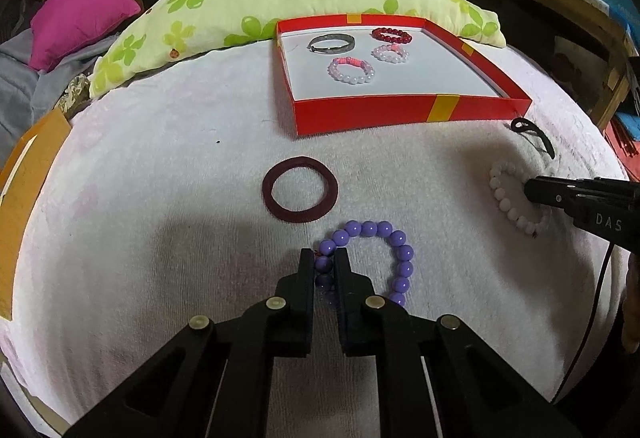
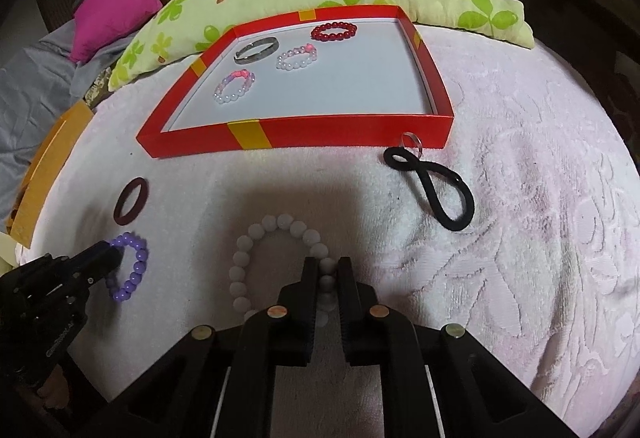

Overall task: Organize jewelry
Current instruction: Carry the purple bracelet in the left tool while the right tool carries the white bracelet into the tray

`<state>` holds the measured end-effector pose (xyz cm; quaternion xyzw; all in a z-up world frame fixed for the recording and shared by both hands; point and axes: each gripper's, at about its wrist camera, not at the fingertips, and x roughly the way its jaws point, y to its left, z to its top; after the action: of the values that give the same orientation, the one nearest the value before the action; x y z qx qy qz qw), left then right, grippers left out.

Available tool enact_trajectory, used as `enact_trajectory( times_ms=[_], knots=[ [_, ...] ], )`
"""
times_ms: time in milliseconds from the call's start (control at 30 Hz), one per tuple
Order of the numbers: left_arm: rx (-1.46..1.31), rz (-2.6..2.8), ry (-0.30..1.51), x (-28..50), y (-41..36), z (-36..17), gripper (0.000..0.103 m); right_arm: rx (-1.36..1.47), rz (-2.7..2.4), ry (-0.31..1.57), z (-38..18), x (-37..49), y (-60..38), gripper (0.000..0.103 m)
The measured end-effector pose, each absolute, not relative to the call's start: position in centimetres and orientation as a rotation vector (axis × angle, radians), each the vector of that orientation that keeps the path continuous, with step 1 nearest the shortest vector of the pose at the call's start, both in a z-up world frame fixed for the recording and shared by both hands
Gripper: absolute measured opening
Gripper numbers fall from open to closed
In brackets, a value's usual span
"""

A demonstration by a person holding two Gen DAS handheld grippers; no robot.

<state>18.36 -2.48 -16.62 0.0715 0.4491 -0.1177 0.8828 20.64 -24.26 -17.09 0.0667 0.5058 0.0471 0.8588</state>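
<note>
Left wrist view has the left gripper (image 1: 323, 258) pinching the purple bracelet (image 1: 374, 258) flat on the towel (image 1: 160, 197), loop opening rightward; the right gripper (image 2: 325, 270) likewise nips the white bracelet (image 2: 256, 250), loop spreading left. Both look set for lifting toward the red box (image 2: 340, 133), clearing its near wall.

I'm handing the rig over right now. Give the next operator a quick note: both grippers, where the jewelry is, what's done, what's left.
Left gripper: shut on purple bead bracelet, which lies on the towel.
Right gripper: shut on white bead bracelet, also on the towel.
Done: four pieces in the red box: silver bangle, red bead bracelet, two pink-white bracelets.
Left: both gripped bracelets, maroon ring, black hair tie.
</note>
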Motion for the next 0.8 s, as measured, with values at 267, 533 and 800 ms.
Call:
enact_trajectory(
  times_ms=[267,533,800],
  knots=[
    [0.169,-0.238,0.944,18.46,-2.71,-16.95,0.011,0.124,0.098,1.057,-17.22,20.68,-24.03,0.011],
    [0.152,-0.244,0.952,18.66,-2.67,-17.29,0.013,0.118,0.096,1.049,-17.24,20.58,-23.91,0.011],
    [0.164,-0.25,0.924,18.39,-2.92,-17.21,0.01,0.111,0.09,1.036,-17.22,20.43,-23.7,0.011]
  ],
)
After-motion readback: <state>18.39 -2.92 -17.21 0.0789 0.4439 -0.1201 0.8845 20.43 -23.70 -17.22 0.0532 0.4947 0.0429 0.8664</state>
